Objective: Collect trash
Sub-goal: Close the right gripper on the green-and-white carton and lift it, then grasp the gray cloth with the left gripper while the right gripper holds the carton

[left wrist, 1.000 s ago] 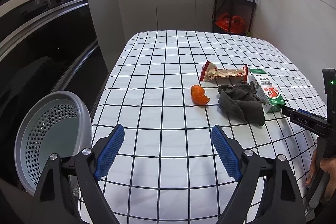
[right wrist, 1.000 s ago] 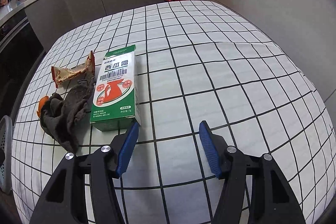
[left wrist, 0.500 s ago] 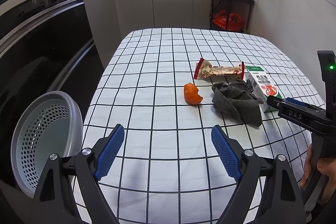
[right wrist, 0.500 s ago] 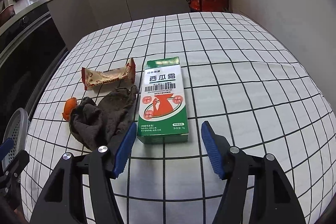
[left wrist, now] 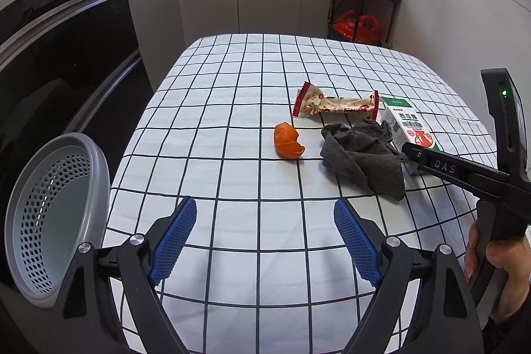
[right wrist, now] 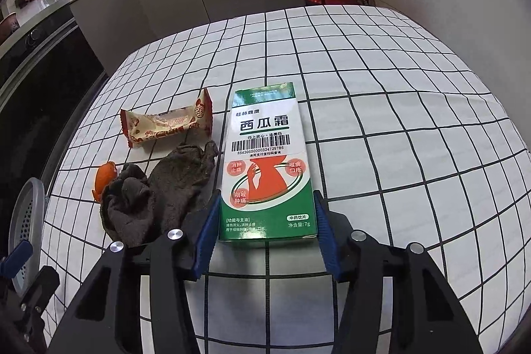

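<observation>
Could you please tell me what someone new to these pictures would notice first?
Most striking is the green and white box lying flat on the checked tablecloth, its near end between the blue pads of the right gripper, whose jaws are closing. Left of it lie a dark crumpled cloth, a red-ended snack wrapper and an orange peel. A perforated grey basket sits off the table's left edge.
</observation>
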The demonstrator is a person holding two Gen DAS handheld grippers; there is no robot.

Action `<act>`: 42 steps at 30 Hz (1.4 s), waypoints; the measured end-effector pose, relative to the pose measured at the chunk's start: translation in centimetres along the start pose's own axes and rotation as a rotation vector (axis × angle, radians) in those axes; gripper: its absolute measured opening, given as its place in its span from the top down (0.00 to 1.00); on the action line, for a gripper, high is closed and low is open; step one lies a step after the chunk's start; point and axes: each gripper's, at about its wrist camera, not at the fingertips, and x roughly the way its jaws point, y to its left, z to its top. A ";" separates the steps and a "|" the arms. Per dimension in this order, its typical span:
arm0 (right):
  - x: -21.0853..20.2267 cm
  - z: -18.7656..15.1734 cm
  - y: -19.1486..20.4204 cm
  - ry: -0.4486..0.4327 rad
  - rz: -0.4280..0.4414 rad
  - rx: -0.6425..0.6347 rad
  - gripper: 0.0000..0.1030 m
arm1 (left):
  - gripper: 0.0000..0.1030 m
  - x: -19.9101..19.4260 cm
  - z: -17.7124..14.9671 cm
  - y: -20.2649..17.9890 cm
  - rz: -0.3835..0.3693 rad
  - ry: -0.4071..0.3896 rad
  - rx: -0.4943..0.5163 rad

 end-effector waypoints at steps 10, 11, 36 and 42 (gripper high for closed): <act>-4.9 1.9 -2.2 -0.142 0.001 0.073 0.51 | 0.16 1.1 1.1 -4.0 -0.002 -0.019 0.038; -5.5 2.1 -2.5 -0.159 -0.006 0.084 0.51 | 0.16 1.3 1.4 -4.4 -0.006 -0.026 0.037; -7.8 3.1 -5.9 -0.195 -0.003 0.170 0.51 | 0.54 6.0 2.9 -10.3 0.003 0.016 0.083; -7.9 3.2 -5.6 -0.197 0.011 0.167 0.51 | 0.83 4.6 2.9 -10.1 -0.025 0.008 0.096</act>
